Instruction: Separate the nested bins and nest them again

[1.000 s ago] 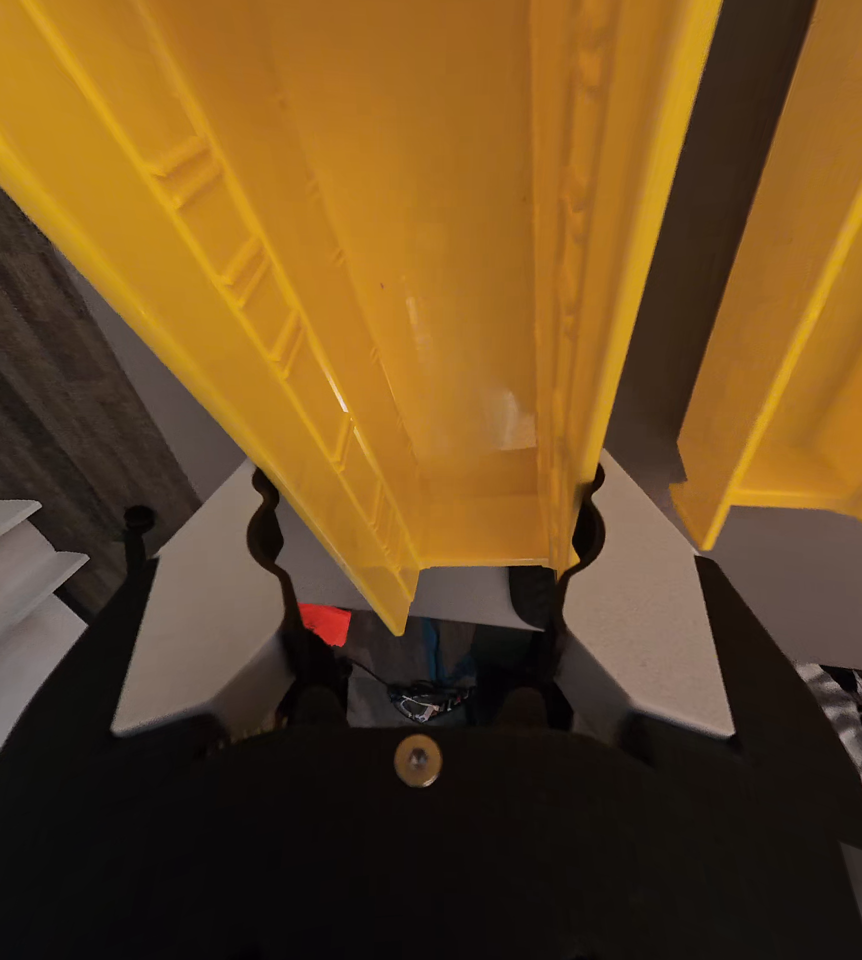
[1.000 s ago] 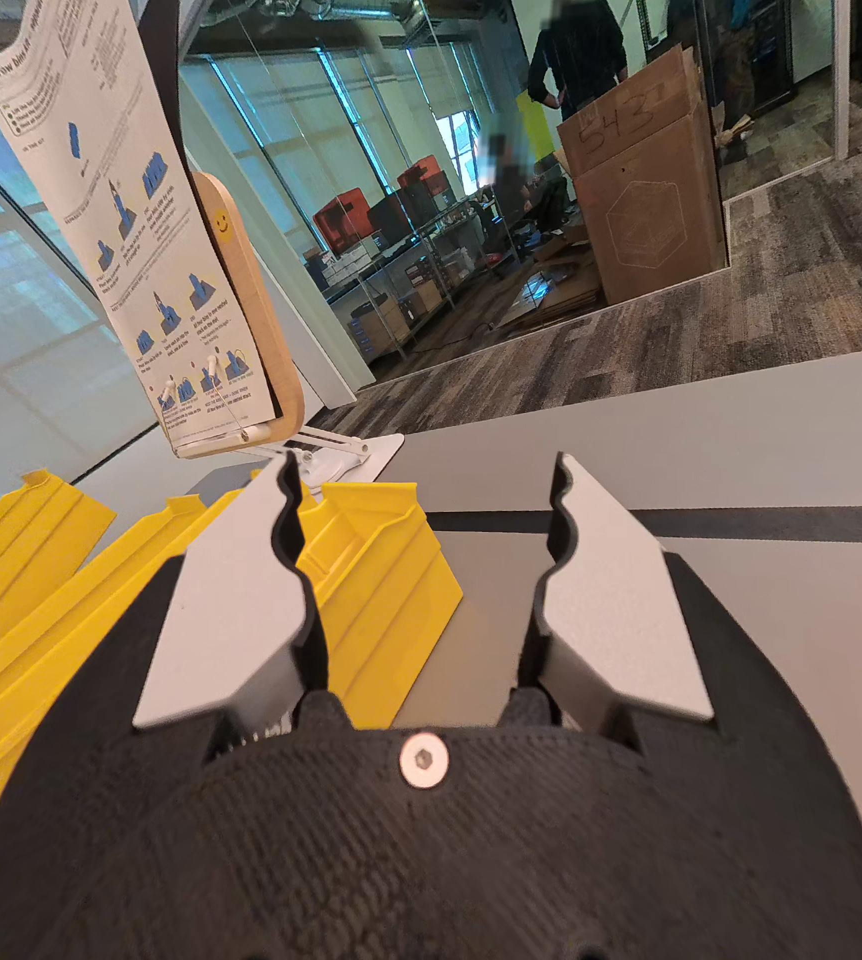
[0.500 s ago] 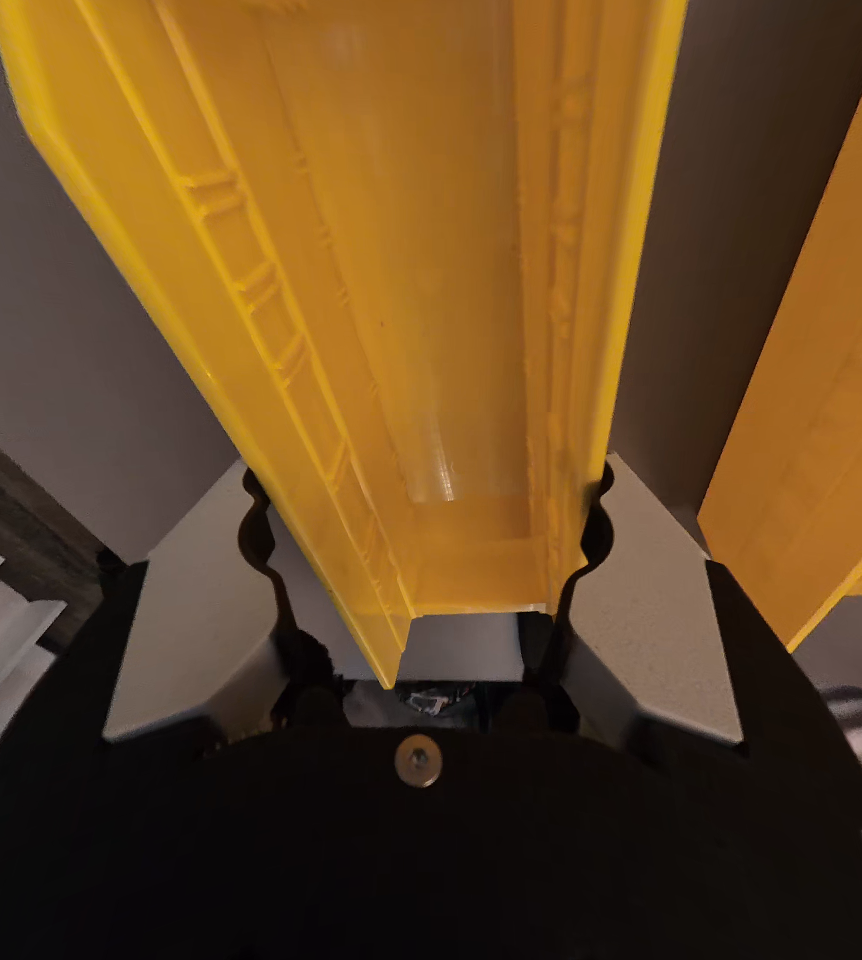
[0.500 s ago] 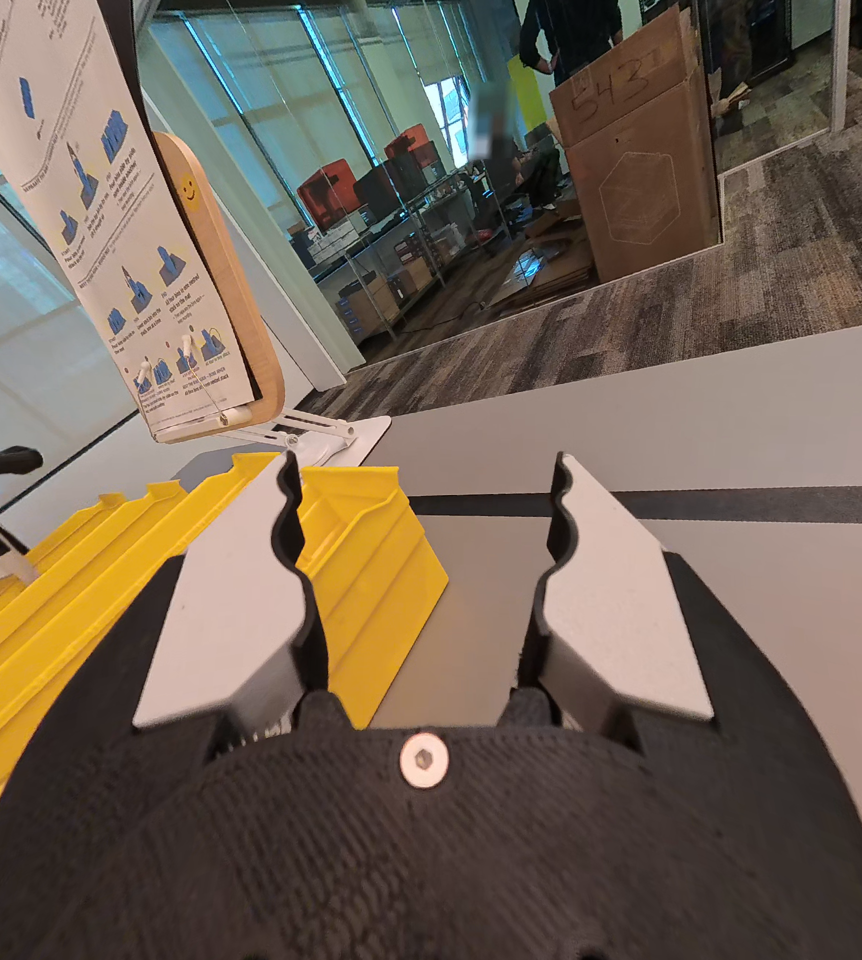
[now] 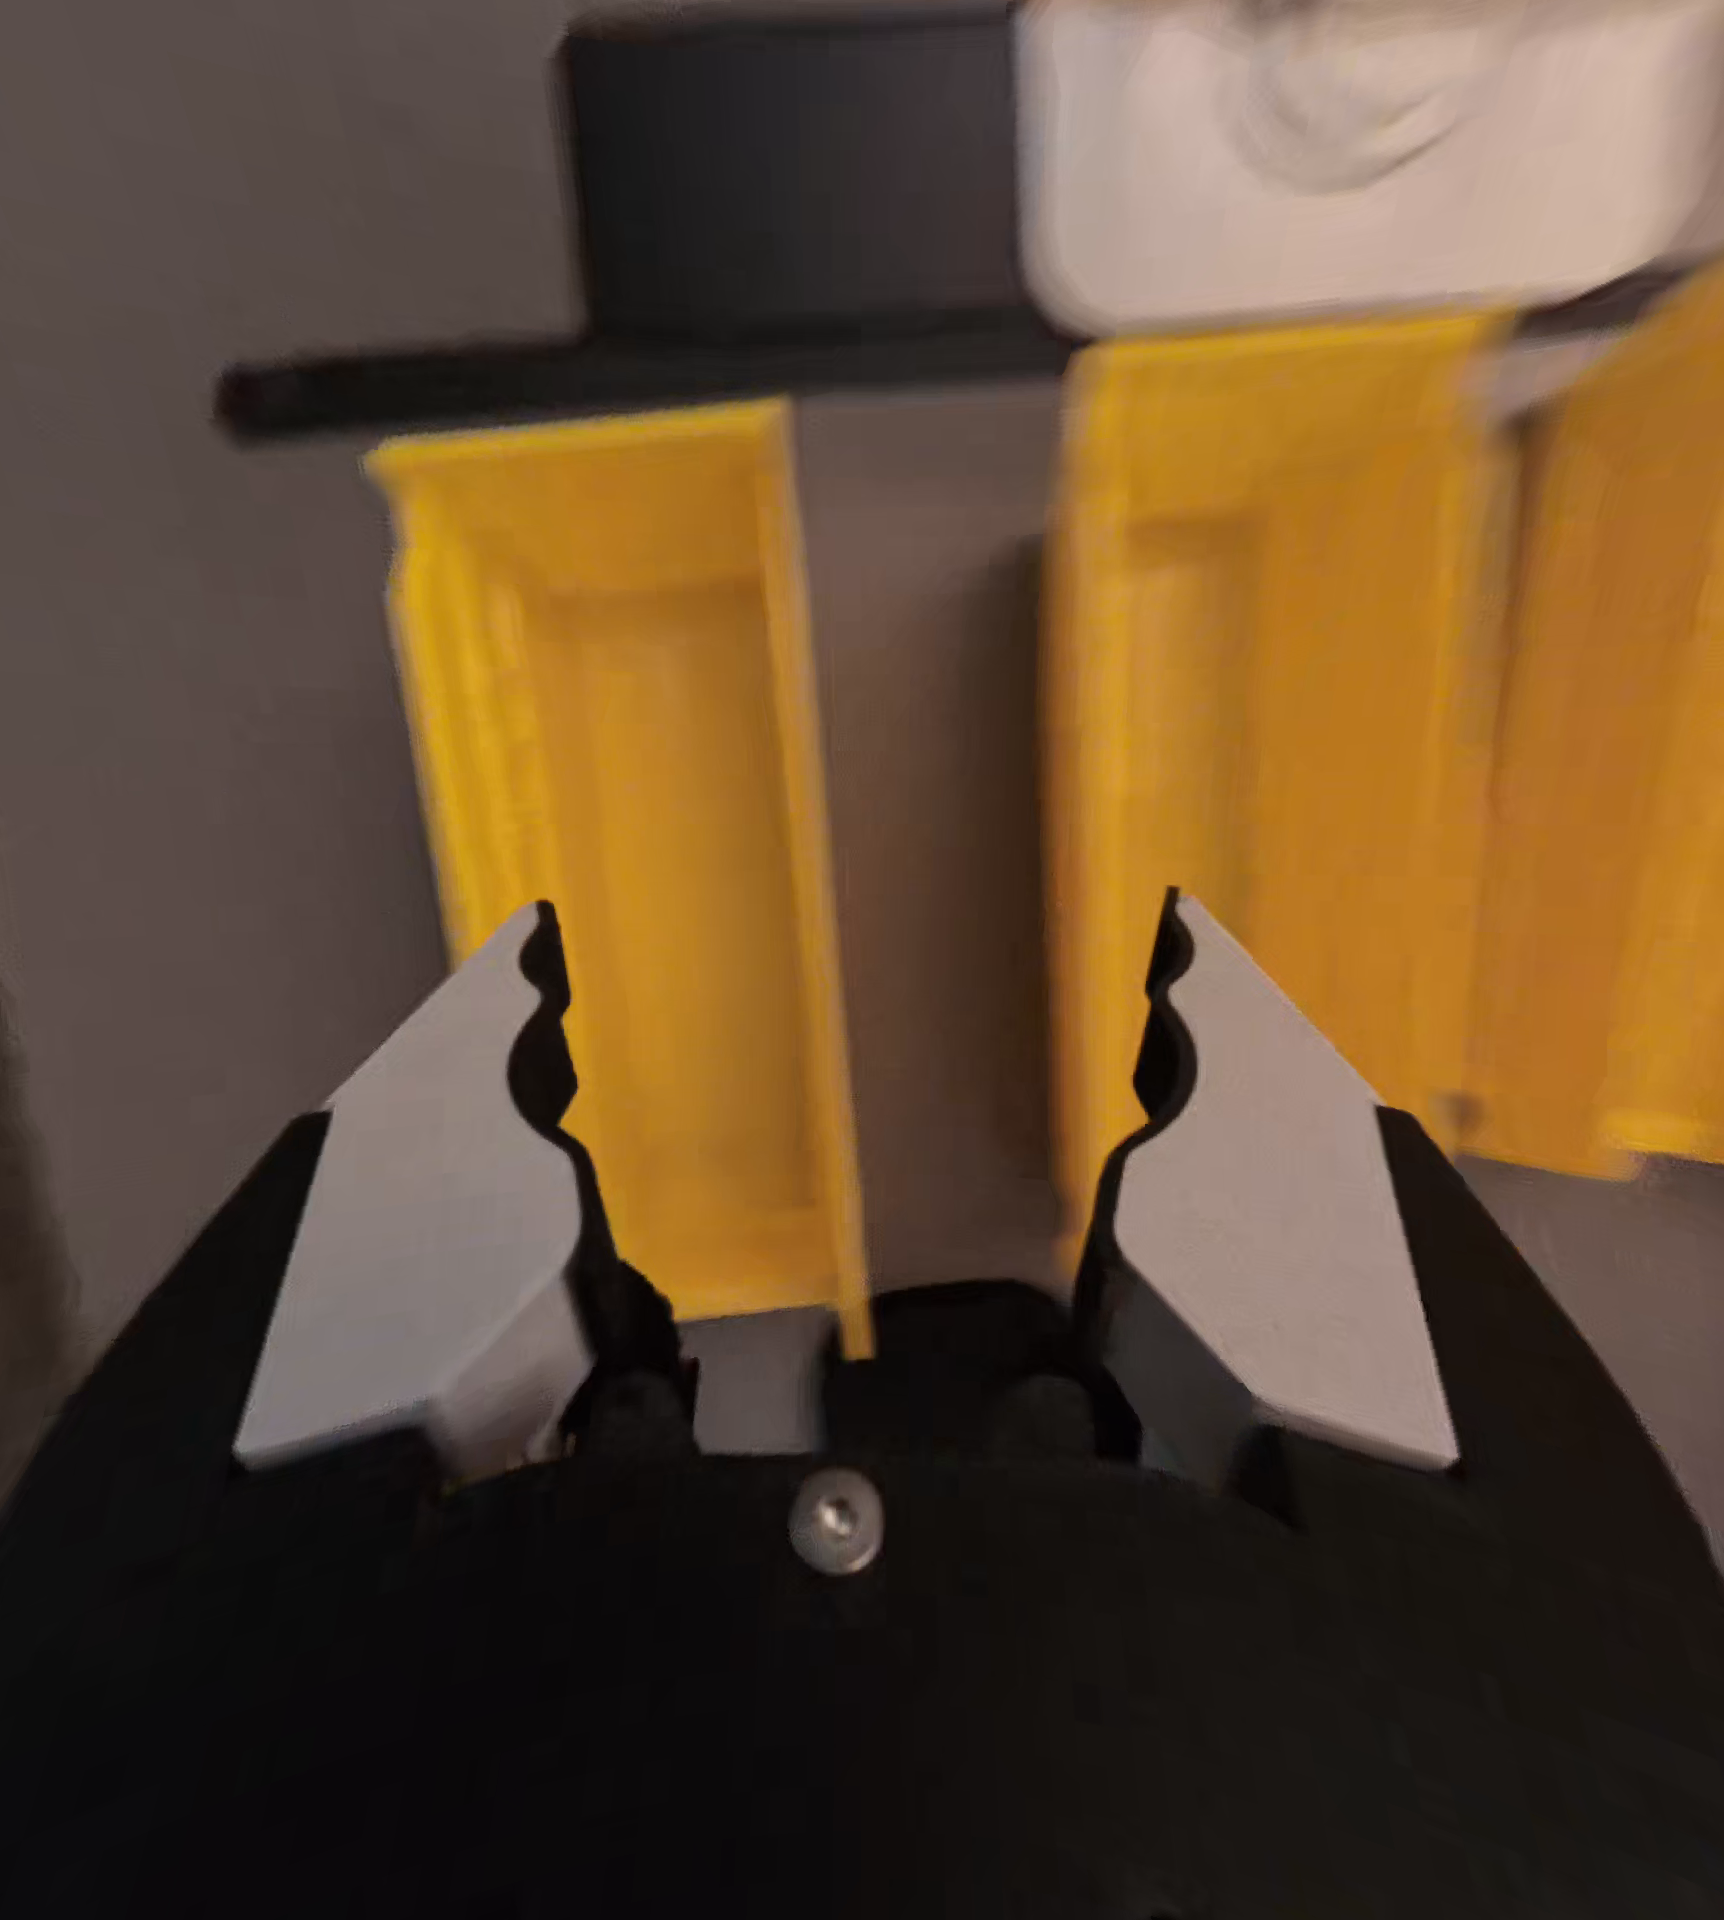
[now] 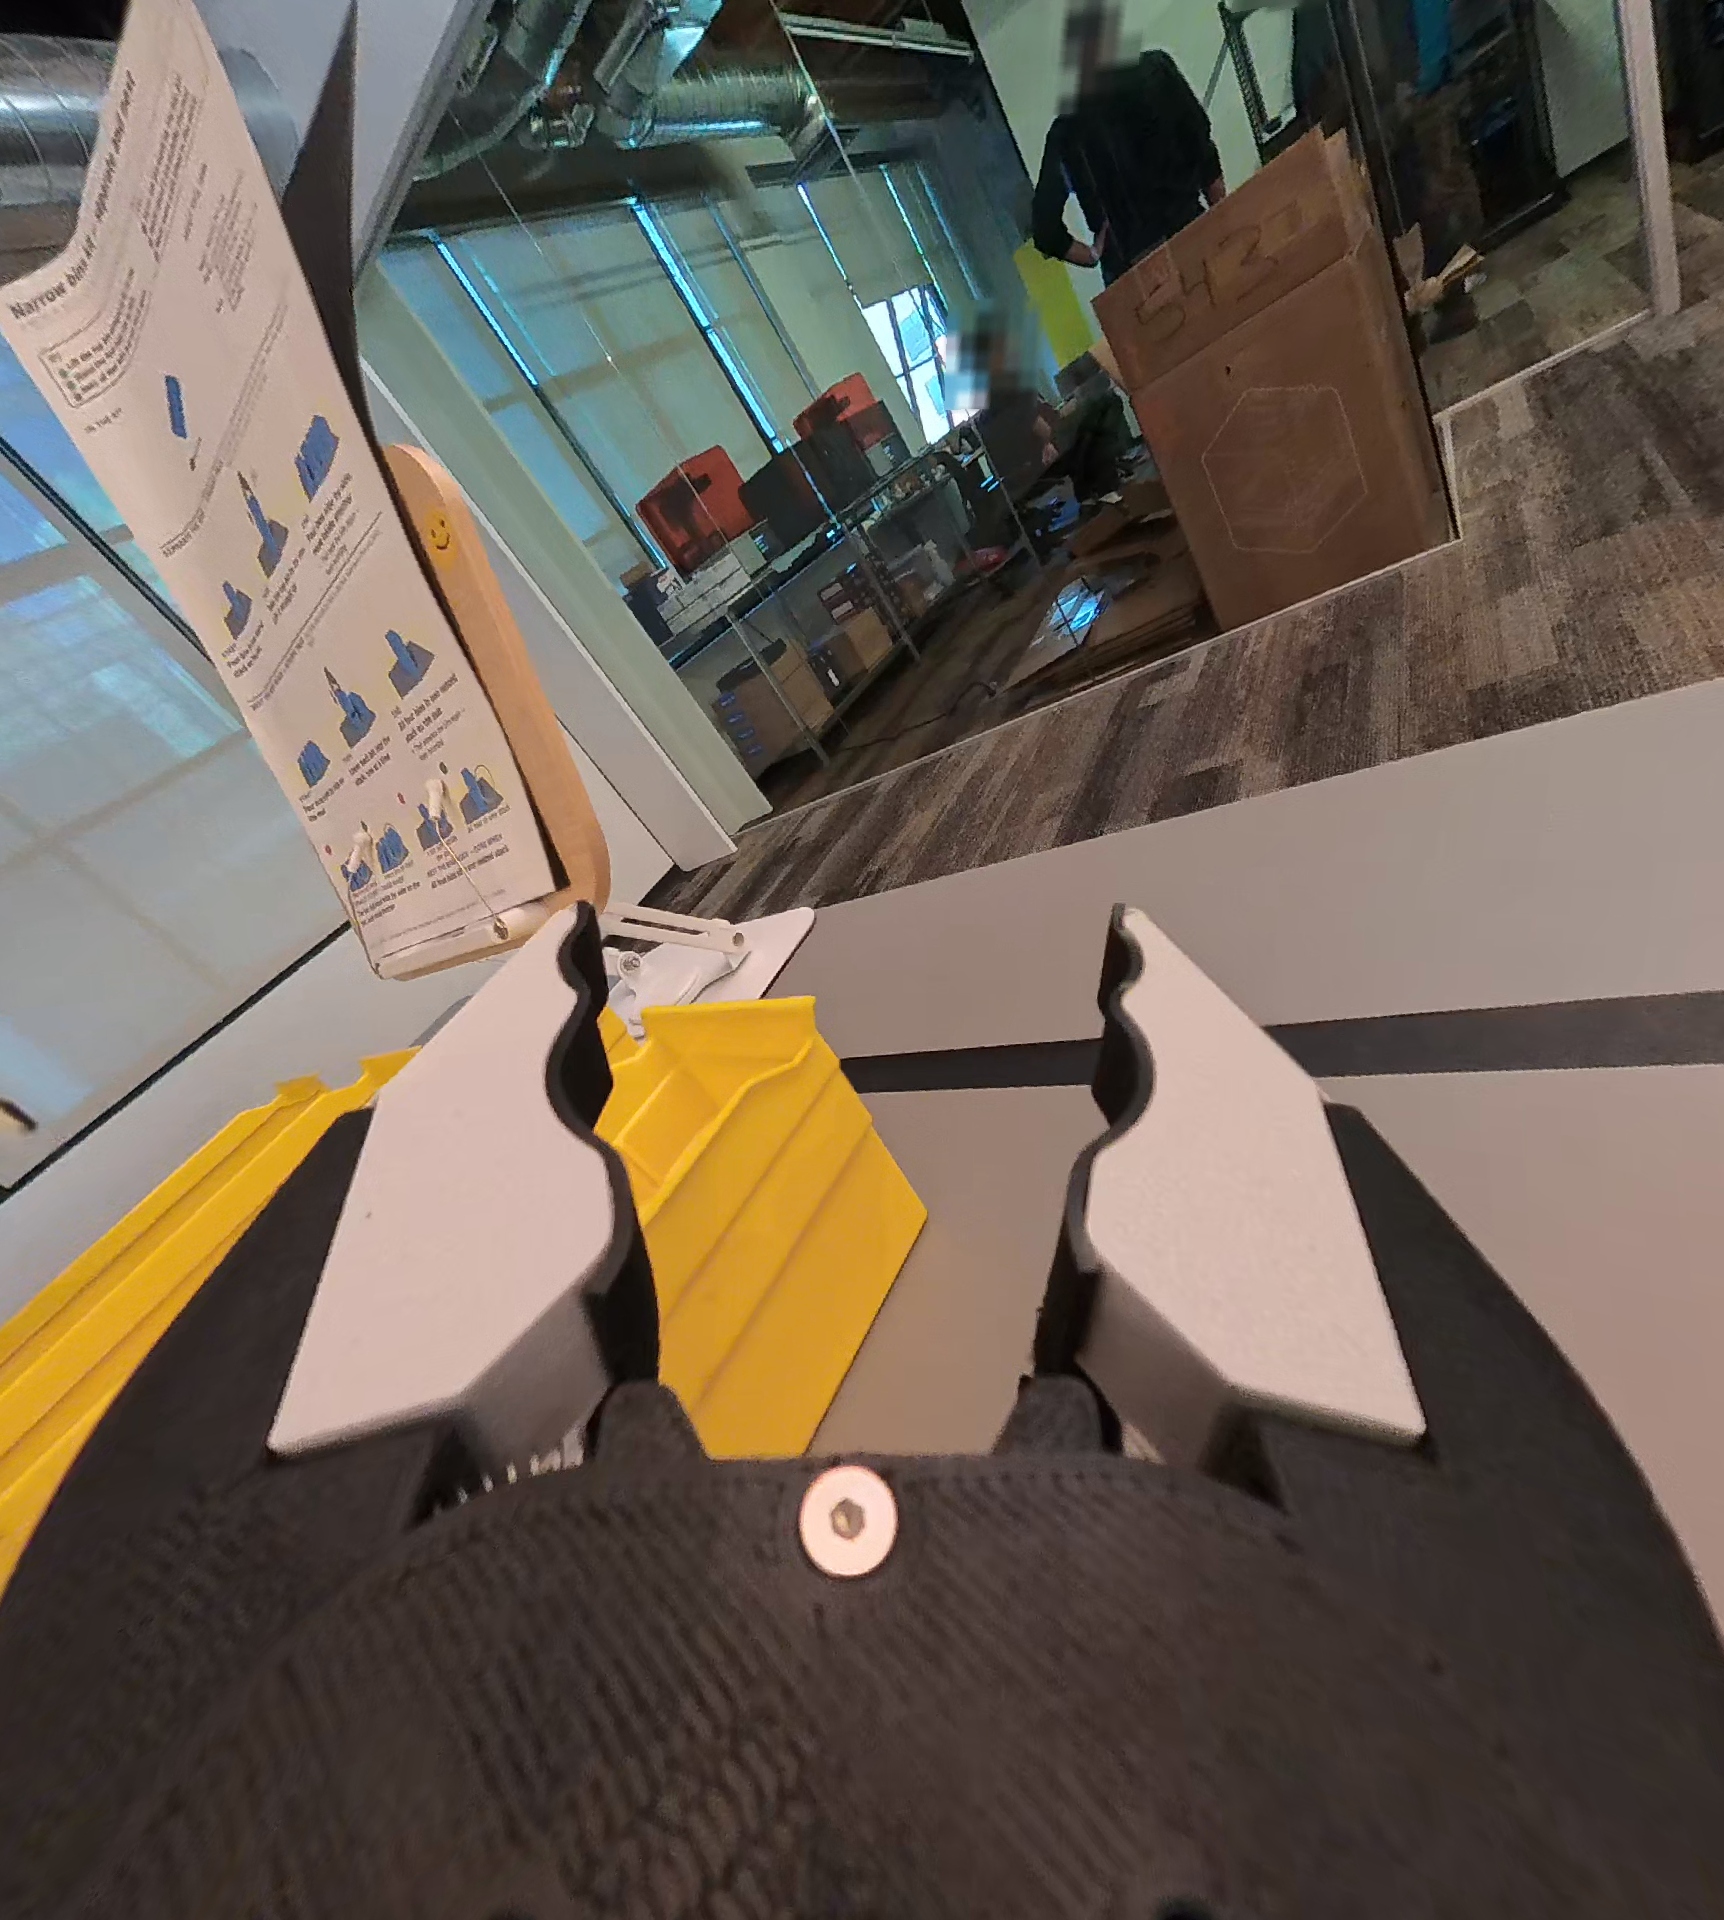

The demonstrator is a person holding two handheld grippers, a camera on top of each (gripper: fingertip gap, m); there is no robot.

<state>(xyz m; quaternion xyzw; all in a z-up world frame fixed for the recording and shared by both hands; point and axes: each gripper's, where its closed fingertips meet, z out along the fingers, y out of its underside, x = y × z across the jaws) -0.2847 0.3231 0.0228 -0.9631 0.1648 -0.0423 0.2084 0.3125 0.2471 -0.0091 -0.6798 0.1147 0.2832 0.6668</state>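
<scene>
In the blurred left wrist view three yellow bins lie side by side on the grey table [image 5: 162,727], open side up: one at the left [image 5: 650,831], one in the middle [image 5: 1253,727], one at the right [image 5: 1668,727]. My left gripper [image 5: 858,904] is open and empty above the near end of the left bin and the gap beside it; its pads touch nothing. My right gripper [image 6: 850,912] is open and empty, held over the table to the right of the bins; the nearest bin's [image 6: 764,1195] end shows behind its left finger [image 6: 484,1195].
A black tape line [image 6: 1460,1039] crosses the table beyond the bins. A paper sheet on a wooden stand [image 6: 318,623] with a white base [image 6: 733,945] stands behind them. Glass walls, a cardboard box [image 6: 1273,436] and a person stand beyond the table edge.
The bin that stood between my left fingers now lies on the table. My left gripper has pulled back and up, clear of it. My right gripper stays open and has barely moved.
</scene>
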